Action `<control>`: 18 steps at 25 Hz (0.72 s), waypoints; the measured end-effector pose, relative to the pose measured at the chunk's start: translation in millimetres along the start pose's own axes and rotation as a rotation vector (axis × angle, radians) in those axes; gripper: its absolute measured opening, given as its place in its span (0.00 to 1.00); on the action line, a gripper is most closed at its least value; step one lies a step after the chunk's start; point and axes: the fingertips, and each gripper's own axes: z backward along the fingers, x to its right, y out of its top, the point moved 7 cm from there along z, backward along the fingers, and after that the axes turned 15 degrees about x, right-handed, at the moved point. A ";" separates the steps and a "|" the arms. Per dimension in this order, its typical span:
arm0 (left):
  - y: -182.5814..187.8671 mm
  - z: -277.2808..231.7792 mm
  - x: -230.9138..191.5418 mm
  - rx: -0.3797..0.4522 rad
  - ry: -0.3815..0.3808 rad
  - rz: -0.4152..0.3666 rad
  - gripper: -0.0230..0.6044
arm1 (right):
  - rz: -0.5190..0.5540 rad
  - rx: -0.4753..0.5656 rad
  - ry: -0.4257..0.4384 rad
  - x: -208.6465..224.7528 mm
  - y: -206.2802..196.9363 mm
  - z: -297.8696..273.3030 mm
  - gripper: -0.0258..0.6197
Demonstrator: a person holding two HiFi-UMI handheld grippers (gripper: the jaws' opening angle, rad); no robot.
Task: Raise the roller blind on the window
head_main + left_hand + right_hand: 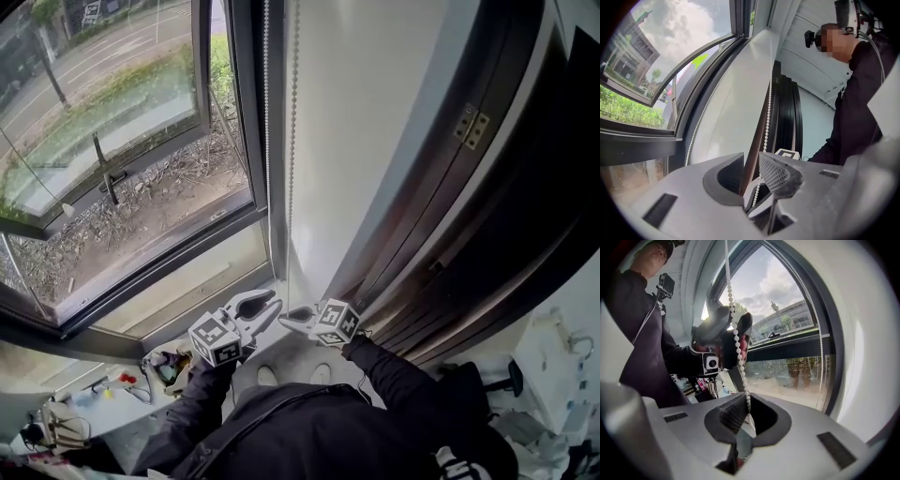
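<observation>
Two hand-held grippers low at the foot of a window [112,122], both at the white bead chain [743,371] beside its dark frame; right gripper [743,411] pinched fully closed on one strand, beads caught between its pads; left gripper [751,173] slightly higher on the same strand, jaws roughly half apart, chain loose in the gap, nothing gripped; roller blind itself out of view, glass bare as far as shown. Looks like a hand-over-hand haul, at the bottom of a pull; calls next, probably, for closing the left higher up, then freeing the right to reach upward.
</observation>
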 end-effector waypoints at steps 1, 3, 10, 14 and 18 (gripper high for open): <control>-0.4 0.6 0.6 -0.002 0.001 -0.002 0.18 | -0.005 -0.016 0.005 -0.9 -5.6 -1.1 0.06; -1.8 2.1 2.6 -0.005 0.002 -0.005 0.18 | -0.021 -0.039 0.007 -2.5 -18.0 -0.7 0.06; -5.2 10.3 5.6 -0.007 0.022 0.005 0.18 | -0.086 -0.128 -0.003 -8.6 -68.6 6.5 0.06; -5.8 15.4 6.0 -0.006 0.037 0.002 0.18 | -0.081 -0.104 -0.031 -7.8 -69.7 15.5 0.06; -8.1 19.3 4.6 -0.009 0.050 0.003 0.18 | -0.092 -0.063 -0.046 -5.1 -63.2 23.2 0.06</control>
